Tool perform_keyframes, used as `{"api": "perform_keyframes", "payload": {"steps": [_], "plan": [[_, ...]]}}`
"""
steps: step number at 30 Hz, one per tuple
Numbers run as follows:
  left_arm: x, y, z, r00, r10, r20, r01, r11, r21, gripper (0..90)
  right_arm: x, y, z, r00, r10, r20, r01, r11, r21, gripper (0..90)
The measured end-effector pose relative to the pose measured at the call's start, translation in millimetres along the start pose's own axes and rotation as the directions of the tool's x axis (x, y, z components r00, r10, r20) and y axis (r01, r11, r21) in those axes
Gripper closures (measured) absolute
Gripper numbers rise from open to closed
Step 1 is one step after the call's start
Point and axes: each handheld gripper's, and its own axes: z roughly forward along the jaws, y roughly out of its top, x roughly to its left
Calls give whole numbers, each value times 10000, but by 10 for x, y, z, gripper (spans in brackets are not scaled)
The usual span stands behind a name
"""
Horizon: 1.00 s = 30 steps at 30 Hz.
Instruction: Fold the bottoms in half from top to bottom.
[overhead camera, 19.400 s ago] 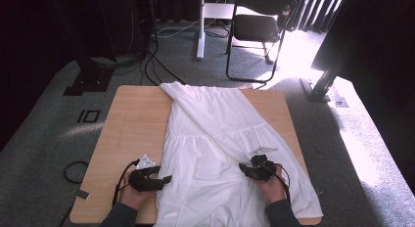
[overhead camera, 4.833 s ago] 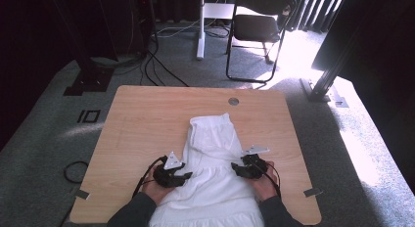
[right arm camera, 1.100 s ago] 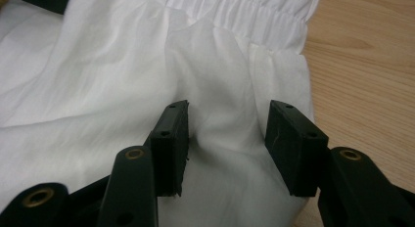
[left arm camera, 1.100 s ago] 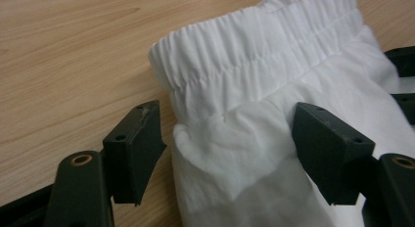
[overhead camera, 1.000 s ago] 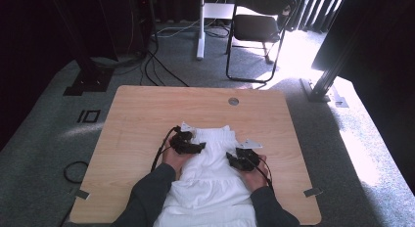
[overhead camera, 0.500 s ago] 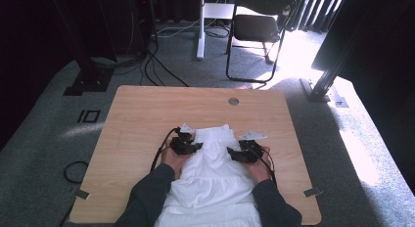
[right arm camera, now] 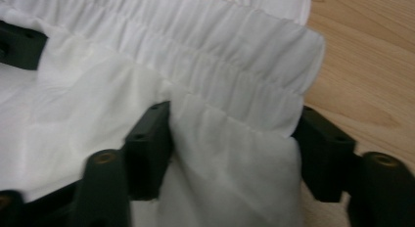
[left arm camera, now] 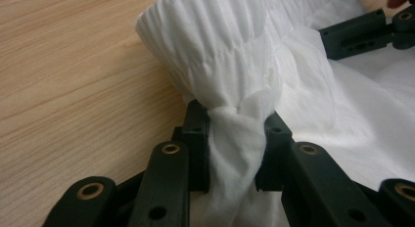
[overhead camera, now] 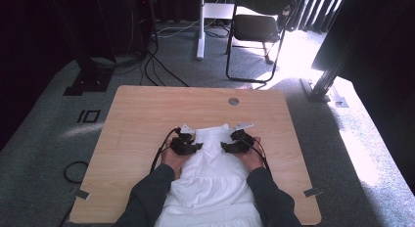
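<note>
Left gripper (left arm camera: 236, 139): jaws clamped on a bunched fold of the white garment (overhead camera: 213, 173), near its gathered elastic band (right arm camera: 215, 75). Right gripper (right arm camera: 230, 153): jaws have just been closing, wide apart, cloth edge between them. Garment lies folded on the near half of the wooden bench (overhead camera: 147, 109).

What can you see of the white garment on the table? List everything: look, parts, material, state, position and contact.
The white garment looks like thin, crinkled cotton with a gathered, elasticated band at its far end. It lies folded on the wooden table, running from the near edge towards the middle. The left hand-held gripper pinches a bunched corner of it tightly. The right hand-held gripper straddles the opposite corner; its jaws have just been closing.
</note>
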Motion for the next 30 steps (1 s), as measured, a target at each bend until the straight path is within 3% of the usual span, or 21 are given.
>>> {"api": "perform_keyframes", "payload": {"steps": [5, 8, 11, 12, 13, 14, 16, 18, 19, 20, 21, 22, 23, 25, 27, 30], "plan": [[-10, 7, -23, 9997, 231, 93, -234, 9993, 282, 755, 73, 7, -50, 9996, 170, -223, -165, 9996, 219, 744], [28, 53, -35, 9994, 150, 314, -166, 9986, 511, 789, 78, 37, -59, 9994, 72, -347, -57, 9990, 444, 780], [55, 126, -79, 9994, 261, 206, -270, 9986, 461, 799, 61, 73, -90, 9991, -65, -418, 79, 9994, 332, 783], [80, 248, -175, 9989, 450, 93, -452, 9988, 199, 801, 41, 135, -165, 9988, -143, -467, 138, 9999, -100, 784], [80, 248, -175, 9989, 450, 93, -452, 9988, 199, 802, 41, 135, -165, 9988, -143, -467, 138, 9999, -100, 784], [87, 367, -269, 9981, 619, -68, -619, 9980, -99, 802, 33, 170, -203, 9988, -177, -452, 165, 9995, -258, 784], [82, 522, -396, 9961, 831, -304, -847, 9950, -531, 802, 2, 307, -345, 9989, -216, -406, 180, 9959, -881, 784], [71, 777, -605, 9913, 1192, -551, -1251, 9849, -1197, 802, -46, 539, -577, 9992, -306, -258, 258, 9847, -1721, 783], [71, 777, -605, 9913, 1192, -551, -1251, 9849, -1197, 802, -46, 539, -577, 9992, -306, -258, 258, 9847, -1721, 783], [61, 972, -753, 9861, 1471, -769, -1577, 9749, -1570, 802, -76, 706, -750, 9990, -443, -78, 414, 9739, -2233, 784], [61, 972, -753, 9861, 1471, -769, -1577, 9749, -1570, 802, -76, 706, -750, 9990, -443, -78, 414, 9739, -2233, 784], [47, 1093, -841, 9826, 1595, -955, -1749, 9672, -1844, 802, -86, 768, -817, 9987, -505, 41, 500, 9697, -2391, 784], [25, 1256, -967, 9772, 1789, -1145, -2005, 9546, -2204, 802, -92, 873, -926, 9982, -565, 192, 595, 9620, -2665, 784], [-1, 1403, -1109, 9751, 1854, -1214, -2119, 9402, -2667, 801, -90, 1085, -1168, 9941, -747, 792, 974, 9352, -3403, 784], [-24, 1490, -1205, 9743, 1912, -1191, -2177, 9351, -2795, 800, -92, 1185, -1311, 9939, -744, 818, 999, 9217, -3748, 783], [-54, 1484, -1259, 9735, 2075, -959, -2261, 9360, -2698, 795, -80, 1196, -1409, 9928, -917, 777, 1144, 9192, -3768, 782]]}}
